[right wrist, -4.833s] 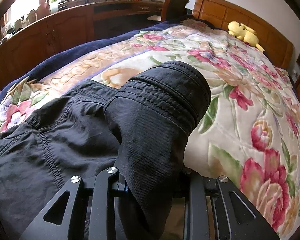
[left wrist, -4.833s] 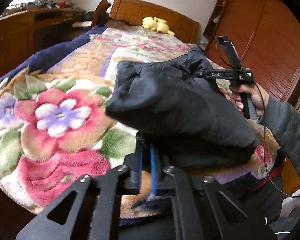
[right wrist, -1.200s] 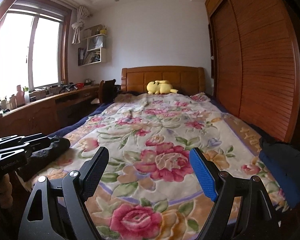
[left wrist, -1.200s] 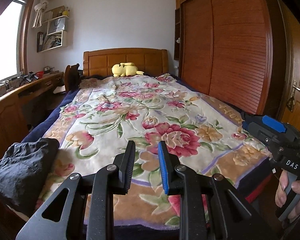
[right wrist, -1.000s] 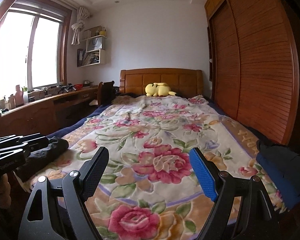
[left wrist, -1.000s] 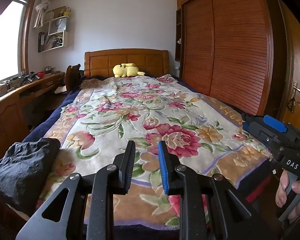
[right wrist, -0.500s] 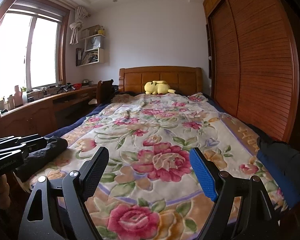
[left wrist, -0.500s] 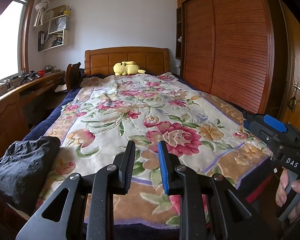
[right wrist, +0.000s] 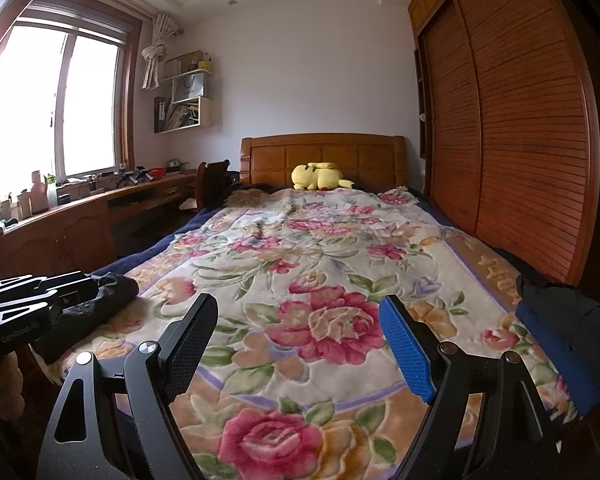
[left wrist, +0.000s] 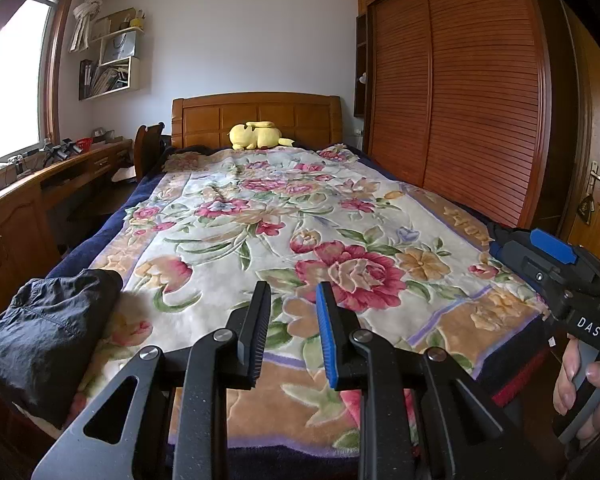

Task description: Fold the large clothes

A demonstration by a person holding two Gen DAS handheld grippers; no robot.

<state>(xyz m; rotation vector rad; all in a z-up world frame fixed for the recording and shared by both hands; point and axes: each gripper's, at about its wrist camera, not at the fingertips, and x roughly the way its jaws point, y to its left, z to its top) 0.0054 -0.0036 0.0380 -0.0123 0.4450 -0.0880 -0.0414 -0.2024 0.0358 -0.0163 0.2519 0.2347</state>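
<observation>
A folded black garment (left wrist: 48,332) lies on the near left corner of the flowered bedspread (left wrist: 260,216); in the right wrist view this garment (right wrist: 100,300) shows just beyond the left gripper (right wrist: 80,286). My left gripper (left wrist: 293,286) hovers over the foot of the bed with a narrow gap between its pads and nothing in it. My right gripper (right wrist: 298,300) stands wide open and empty over the same end. From the left wrist view the right gripper (left wrist: 532,252) is at the right, a hand (left wrist: 592,392) on its handle.
A dark garment with a blue part (right wrist: 560,320) lies at the bed's near right edge. A yellow plush toy (left wrist: 256,136) sits by the wooden headboard. A wooden desk (right wrist: 80,216) runs along the left wall, a slatted wardrobe (left wrist: 460,100) along the right.
Earlier both grippers were shut on the black garment; now it lies folded on the left corner and both are drawn back, empty. Over the last second nothing has moved.
</observation>
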